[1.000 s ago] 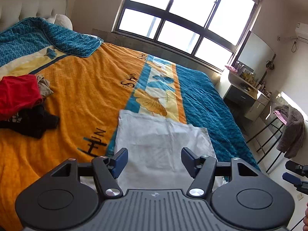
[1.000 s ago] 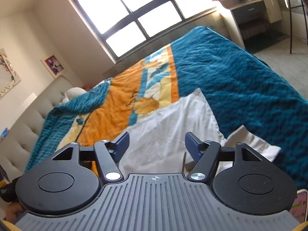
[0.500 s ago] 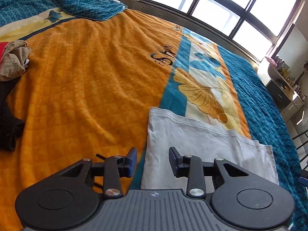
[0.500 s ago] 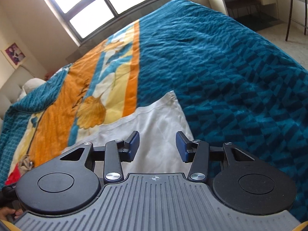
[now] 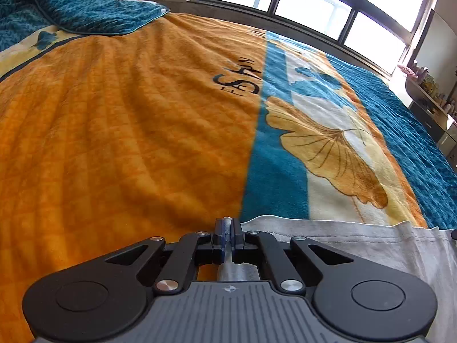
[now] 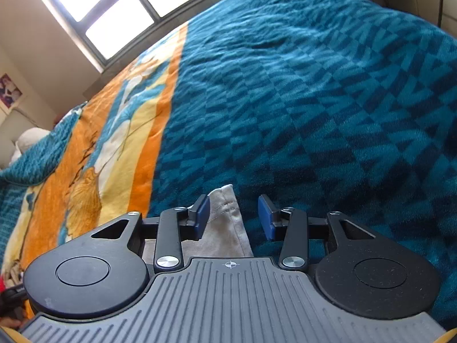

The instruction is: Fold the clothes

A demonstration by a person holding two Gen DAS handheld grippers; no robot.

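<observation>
White cotton garment (image 5: 357,245) lies flat on the orange-and-teal blanket (image 5: 128,131); left gripper (image 5: 227,235) pinches its far corner, while right gripper (image 6: 232,217) fingers, spread, straddle the opposite corner.

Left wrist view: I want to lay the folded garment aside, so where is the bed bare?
The orange blanket lies bare from the white garment up to the teal folded-back cover. In the right view the teal stretch beyond the garment's corner is free too. Only the near edge, by both grippers, is taken.
</observation>
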